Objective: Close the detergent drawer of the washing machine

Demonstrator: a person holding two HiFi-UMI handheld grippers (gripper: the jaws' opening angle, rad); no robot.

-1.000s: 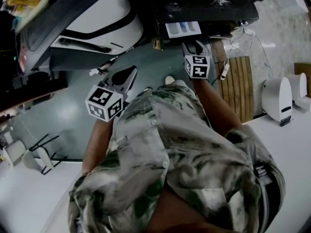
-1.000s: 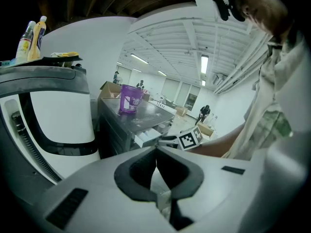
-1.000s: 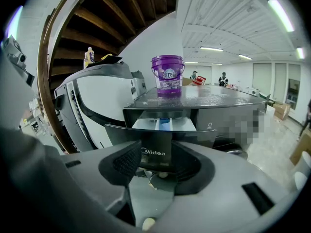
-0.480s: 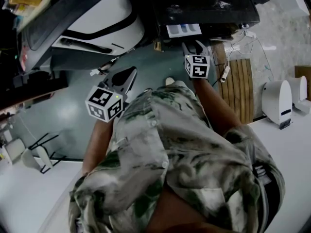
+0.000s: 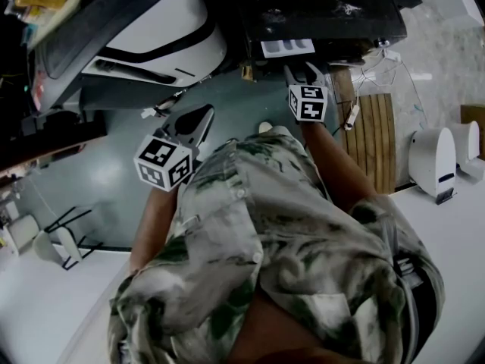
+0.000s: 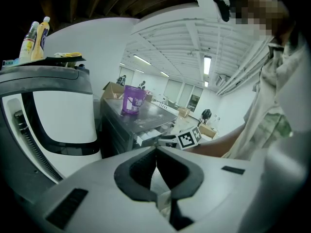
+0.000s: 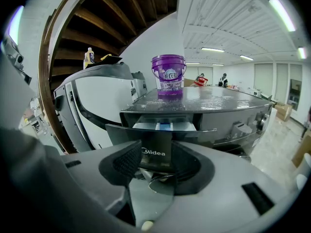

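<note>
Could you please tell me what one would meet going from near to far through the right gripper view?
right gripper → detergent drawer → purple bucket on the washing machine's top → people at the far end of the room

Straight before the drawer (image 7: 165, 126) the right gripper (image 7: 158, 163) takes up the room, its jaws apart at the front panel. Left of the drawer a white machine (image 5: 163, 29) stands close, with bare floor (image 5: 235, 93) below. Right of the drawer, cables (image 5: 379, 61) hang beside a wooden board (image 5: 371, 135). Above the drawer sits a purple bucket (image 7: 168, 75).
</note>
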